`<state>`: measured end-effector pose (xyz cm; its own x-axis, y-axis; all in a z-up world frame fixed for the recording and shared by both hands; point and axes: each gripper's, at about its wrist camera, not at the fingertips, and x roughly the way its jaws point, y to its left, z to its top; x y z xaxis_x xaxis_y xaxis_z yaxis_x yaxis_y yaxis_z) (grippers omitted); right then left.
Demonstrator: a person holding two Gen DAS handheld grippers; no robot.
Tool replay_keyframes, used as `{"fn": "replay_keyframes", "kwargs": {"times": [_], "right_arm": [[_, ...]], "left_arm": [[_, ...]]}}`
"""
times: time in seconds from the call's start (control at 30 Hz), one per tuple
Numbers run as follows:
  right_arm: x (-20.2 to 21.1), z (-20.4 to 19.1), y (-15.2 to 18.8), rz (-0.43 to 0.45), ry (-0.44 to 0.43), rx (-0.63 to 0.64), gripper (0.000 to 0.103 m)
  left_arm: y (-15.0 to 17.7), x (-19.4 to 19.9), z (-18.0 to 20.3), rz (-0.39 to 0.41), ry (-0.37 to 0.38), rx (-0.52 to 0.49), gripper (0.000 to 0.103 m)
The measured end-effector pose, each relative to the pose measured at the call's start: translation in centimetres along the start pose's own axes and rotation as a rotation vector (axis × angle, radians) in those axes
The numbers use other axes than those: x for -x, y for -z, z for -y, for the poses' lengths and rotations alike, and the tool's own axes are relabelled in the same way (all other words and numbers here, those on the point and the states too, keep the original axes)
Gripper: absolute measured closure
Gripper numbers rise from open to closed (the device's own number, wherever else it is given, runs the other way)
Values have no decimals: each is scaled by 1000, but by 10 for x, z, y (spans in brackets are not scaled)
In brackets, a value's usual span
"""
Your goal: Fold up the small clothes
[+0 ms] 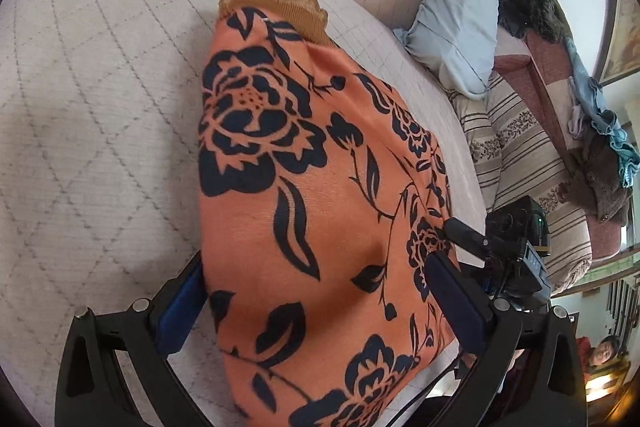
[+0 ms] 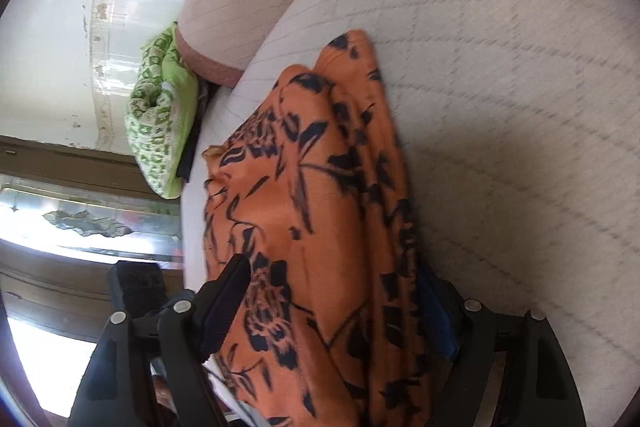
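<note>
Left gripper (image 1: 320,291): tilted downward, jaws spread wide, one blue-padded finger (image 1: 180,311) on each side, not pressing.
Right gripper (image 2: 332,311): tilted downward, jaws wide apart, left finger (image 2: 224,303) clear, right finger mostly hidden.

One orange floral garment (image 1: 320,187), two grippers, left (image 1: 320,291) and right (image 2: 328,307), one pale blue pillow (image 1: 456,23), one striped cushion (image 1: 520,155), one green patterned bundle (image 2: 160,115)

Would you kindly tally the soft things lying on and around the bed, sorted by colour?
Orange floral garment: 1
Pale blue pillow: 1
Green patterned quilt: 1
Striped cushion: 1
Brown fuzzy garment: 1
Total: 5
</note>
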<state>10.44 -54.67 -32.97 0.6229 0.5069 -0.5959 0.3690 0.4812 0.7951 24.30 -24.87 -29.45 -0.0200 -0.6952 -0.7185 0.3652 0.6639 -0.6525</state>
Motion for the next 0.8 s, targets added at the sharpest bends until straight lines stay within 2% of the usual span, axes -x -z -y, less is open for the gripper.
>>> {"fn": "replay_keyframes", "kwargs": {"times": [0.13, 0.2, 0.27, 0.37, 0.47, 0.6, 0.8], "right_arm": [[-12, -15, 5, 4, 29, 41, 26], [-18, -25, 10, 7, 55, 66, 29], [-18, -29, 12, 9, 69, 82, 38], [-14, -36, 16, 27, 80, 100, 50], [-7, -47, 20, 53, 75, 124, 56], [1, -69, 29, 78, 82, 183, 60], [7, -93, 42, 92, 55, 233, 63]], "left_arm": [[1, -3, 3, 21, -5, -8, 1], [1, -3, 3, 44, -28, -7, 11], [1, -1, 1, 57, -66, -7, 31], [1, 6, -2, 77, -54, 3, 44], [3, 14, 3, 103, -63, -23, 53], [6, 27, 7, 134, -67, -31, 55], [15, 69, 13, 214, -70, -45, 56]]}}
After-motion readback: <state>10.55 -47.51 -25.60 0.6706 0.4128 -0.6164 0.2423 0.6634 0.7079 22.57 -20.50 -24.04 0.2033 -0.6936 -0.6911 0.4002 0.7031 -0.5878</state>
